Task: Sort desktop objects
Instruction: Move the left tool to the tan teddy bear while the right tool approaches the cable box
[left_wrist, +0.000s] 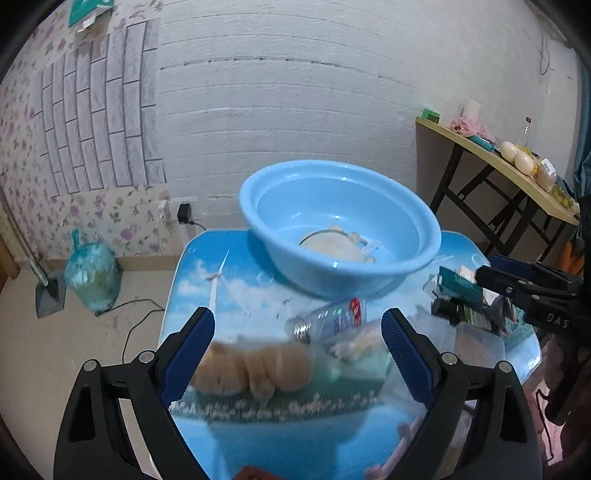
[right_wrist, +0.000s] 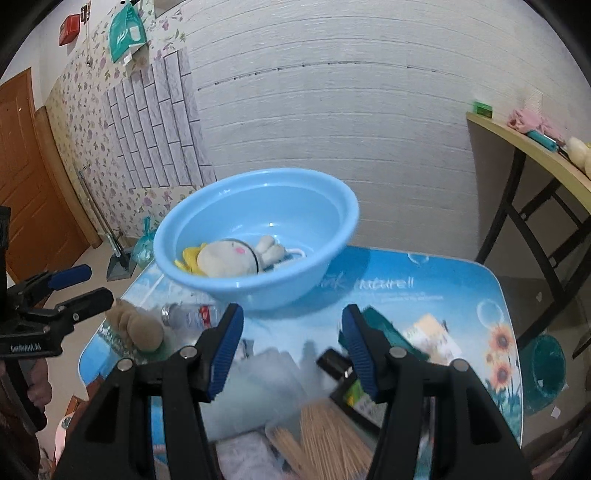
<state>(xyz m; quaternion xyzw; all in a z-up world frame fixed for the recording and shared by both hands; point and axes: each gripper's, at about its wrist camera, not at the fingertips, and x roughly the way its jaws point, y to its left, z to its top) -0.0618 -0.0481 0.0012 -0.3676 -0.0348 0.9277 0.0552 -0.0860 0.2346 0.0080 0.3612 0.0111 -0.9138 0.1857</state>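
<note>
Hovering over a cluttered table, both grippers spread wide

Hanging above the near edge of the blue printed table (left_wrist: 207, 280), the left gripper (left_wrist: 297, 354) has its jaws wide apart and holds nothing. A tan plush toy (left_wrist: 255, 371) lies on the table between its blue pads (left_wrist: 192, 354), though the blur hides whether either pad touches it. Just beyond the toy lies a clear plastic bottle (left_wrist: 328, 319) on its side, near the foot of the light blue basin (left_wrist: 340, 225).

The basin sits at the far side of the table and contains a pale stuffed doll (right_wrist: 229, 258) with a yellow part beside it.

The right gripper (right_wrist: 291, 350) is likewise spread and empty, above a heap of smaller items (partly blurred): a bundle of wooden sticks (right_wrist: 328, 432), a teal box (right_wrist: 388, 332) and a clear plastic bag (right_wrist: 273, 373).
</note>
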